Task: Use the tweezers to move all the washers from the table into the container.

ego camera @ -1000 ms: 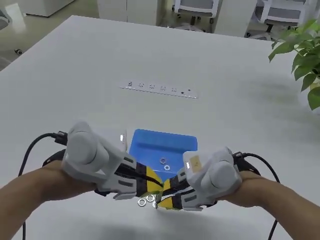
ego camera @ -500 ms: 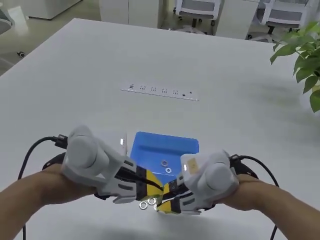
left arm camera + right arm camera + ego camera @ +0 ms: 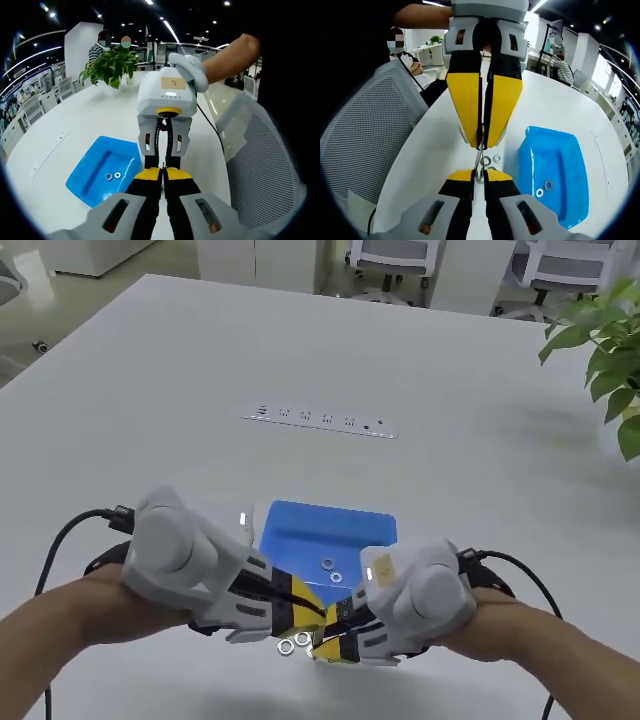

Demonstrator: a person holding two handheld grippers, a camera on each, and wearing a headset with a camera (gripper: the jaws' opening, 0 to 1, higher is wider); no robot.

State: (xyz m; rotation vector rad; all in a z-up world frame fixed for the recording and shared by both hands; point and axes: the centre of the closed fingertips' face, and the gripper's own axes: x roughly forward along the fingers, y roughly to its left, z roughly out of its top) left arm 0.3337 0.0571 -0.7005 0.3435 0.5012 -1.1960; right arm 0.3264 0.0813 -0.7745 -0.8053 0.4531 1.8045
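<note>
Blue container [image 3: 330,523] sat on white table [image 3: 200,370], close to the near edge. 2 washers [image 3: 330,569] lay inside the container, side by side on its floor. 2 loose washers [image 3: 491,160] rested on the table just outside the container's near wall, next to each other, almost under the gripper tips.

Left gripper [image 3: 163,172] and right gripper [image 3: 480,176] met tip to tip just on the near side of the container, above the loose washers. Left gripper's yellow-padded jaws were pressed together on the tweezers [image 3: 479,159]. Right gripper's jaws were likewise pinched on the other end of the tweezers. The thin metal strip bridged the short gap between the 2 sets of tips. Could not tell whether the tweezer points touched a washer.

Beyond the container, toward the table's middle, a recessed power strip [image 3: 318,420]. A potted plant [image 3: 600,330] stood well away from the container, at the far right edge. Mesh chair [image 3: 375,130] on the person's side of the container.
</note>
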